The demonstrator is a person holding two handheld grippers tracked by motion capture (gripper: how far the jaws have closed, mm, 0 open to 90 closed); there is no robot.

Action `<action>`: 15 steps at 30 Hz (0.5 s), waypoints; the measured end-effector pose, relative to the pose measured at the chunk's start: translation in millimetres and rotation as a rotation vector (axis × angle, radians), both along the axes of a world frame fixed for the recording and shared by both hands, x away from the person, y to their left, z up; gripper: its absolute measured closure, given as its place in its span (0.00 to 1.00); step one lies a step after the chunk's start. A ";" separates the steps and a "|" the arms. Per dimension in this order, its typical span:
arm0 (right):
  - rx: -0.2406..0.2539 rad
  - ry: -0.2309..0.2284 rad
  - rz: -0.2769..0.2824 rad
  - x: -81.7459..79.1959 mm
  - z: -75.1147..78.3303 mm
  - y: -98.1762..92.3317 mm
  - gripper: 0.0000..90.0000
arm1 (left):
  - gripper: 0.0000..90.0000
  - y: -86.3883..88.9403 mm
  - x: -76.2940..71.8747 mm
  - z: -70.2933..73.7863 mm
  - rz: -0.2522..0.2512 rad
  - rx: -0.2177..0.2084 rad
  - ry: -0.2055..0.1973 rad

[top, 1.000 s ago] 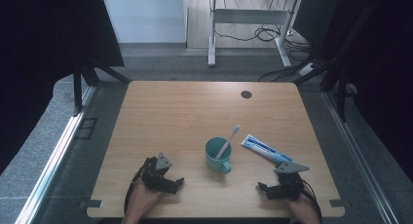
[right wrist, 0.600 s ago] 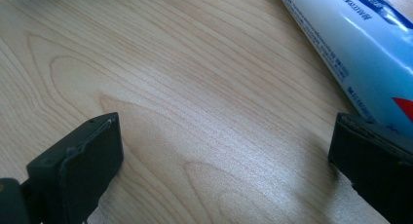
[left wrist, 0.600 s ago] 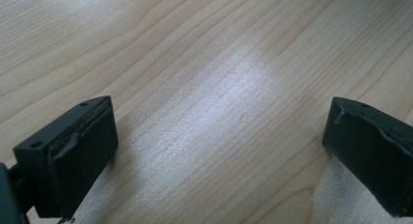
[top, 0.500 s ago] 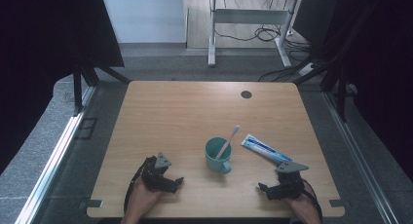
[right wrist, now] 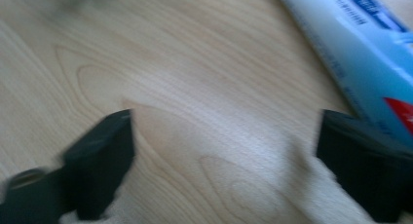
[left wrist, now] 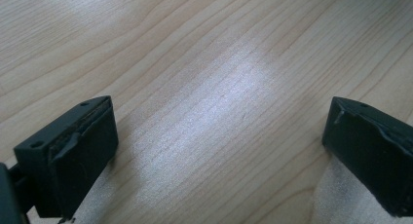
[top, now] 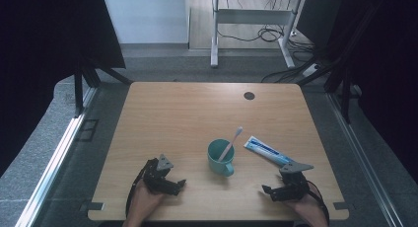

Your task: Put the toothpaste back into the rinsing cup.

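Overhead and gripper-mounted views of a wooden bench (top: 187, 113) with two hand-held grippers resting near its front edge. The left hand-held gripper (top: 178, 186) lies on the bench at the person's left, pointing toward the centre; in the left gripper view its two black jaws stand spread wide (left wrist: 214, 151), with bare wood grain between them and nothing pinched. The right hand-held gripper (top: 266, 191) lies at the person's right, also pointing toward the centre; its jaws have just been closing a little, yet in the right gripper view they remain spread apart (right wrist: 224, 160), with bare wood between them and no object gripped.

A teal mug (top: 220, 158) stands upright between the two grippers, slightly farther from the person, well apart from both. A white toothbrush (top: 231, 142) leans inside it, head upward and tilted toward the right. A blue-and-white toothpaste tube (top: 268, 151) lies flat on the bench to the right of the mug, near but not touching it, running diagonally; its nearer end lies just beside the right hand-held gripper. In the right gripper view the tube (right wrist: 350, 53) crosses the upper right corner, passing close behind the right-hand jaw; whether it touches that jaw cannot be told. A small dark round disc (top: 249, 95) sits in the benchtop near the far edge.
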State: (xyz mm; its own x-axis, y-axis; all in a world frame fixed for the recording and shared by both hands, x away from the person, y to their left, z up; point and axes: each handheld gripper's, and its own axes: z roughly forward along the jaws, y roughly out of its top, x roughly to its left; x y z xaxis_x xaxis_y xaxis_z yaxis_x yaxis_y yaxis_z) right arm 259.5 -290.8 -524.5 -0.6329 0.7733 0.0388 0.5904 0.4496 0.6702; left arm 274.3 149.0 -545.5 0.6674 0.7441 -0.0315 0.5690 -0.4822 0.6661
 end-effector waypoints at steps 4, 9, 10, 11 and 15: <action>0.027 0.021 -0.001 1.5 5.6 -5.0 0.40 | 0.00 0.0 0.0 0.0 0.003 0.000 0.000; 0.024 -0.010 0.011 0.8 13.6 -9.2 0.64 | 0.00 0.1 0.0 0.0 0.006 0.001 0.000; 0.025 -0.016 0.010 0.7 15.2 -9.8 0.69 | 0.00 0.1 0.0 0.0 0.006 0.001 0.000; 0.021 -0.023 0.012 1.1 16.6 -10.7 0.74 | 0.00 0.1 0.0 0.0 0.006 0.001 0.000; 0.015 -0.034 0.002 4.1 20.8 -12.9 0.96 | 0.00 0.1 0.0 0.0 0.007 0.001 0.000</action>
